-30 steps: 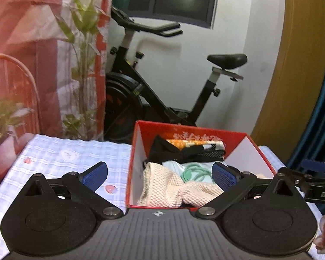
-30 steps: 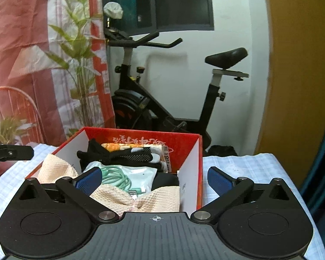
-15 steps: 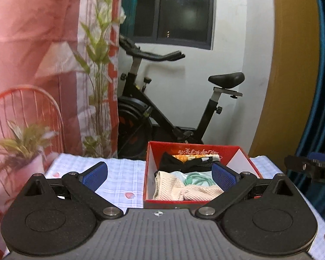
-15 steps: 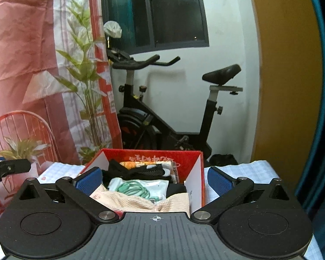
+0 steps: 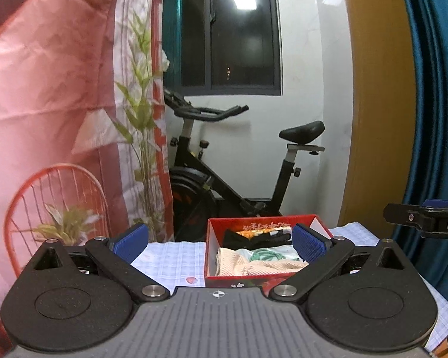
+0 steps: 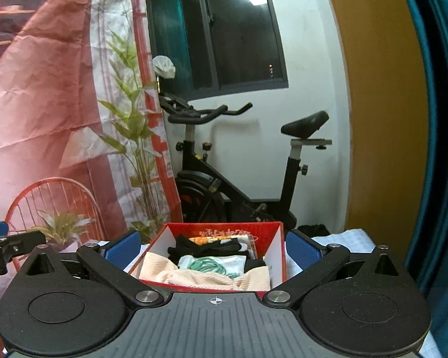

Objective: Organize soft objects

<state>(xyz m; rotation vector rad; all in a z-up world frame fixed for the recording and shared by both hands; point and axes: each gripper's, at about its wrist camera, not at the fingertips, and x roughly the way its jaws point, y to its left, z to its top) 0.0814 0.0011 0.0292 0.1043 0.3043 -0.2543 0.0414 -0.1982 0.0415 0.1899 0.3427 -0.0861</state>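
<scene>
A red box (image 5: pixel 239 280) (image 6: pixel 271 232) stands on a white checked tablecloth (image 5: pixel 170 259). It holds a cream knitted cloth (image 5: pixel 254 267) (image 6: pixel 194 277), a black fabric item (image 5: pixel 245 240) (image 6: pixel 200 247), a bag with a green coiled cord (image 5: pixel 267 255) (image 6: pixel 212 264) and an orange printed packet (image 5: pixel 254 232). My left gripper (image 5: pixel 221 243) is open and empty, back from the box and above it. My right gripper (image 6: pixel 213 246) is open and empty, also back from the box. Each gripper shows at the edge of the other's view (image 5: pixel 424 217) (image 6: pixel 3 250).
A black exercise bike (image 5: pixel 224 179) (image 6: pixel 239 179) stands behind the table against the white wall. A pink and white curtain (image 5: pixel 59 104) and a red wire chair with a plant (image 5: pixel 56 205) are at the left. A blue curtain (image 5: pixel 433 89) hangs at the right.
Both grippers have pulled back and up from the box, which now looks smaller and farther. Both stay open and empty. The box contents have not moved.
</scene>
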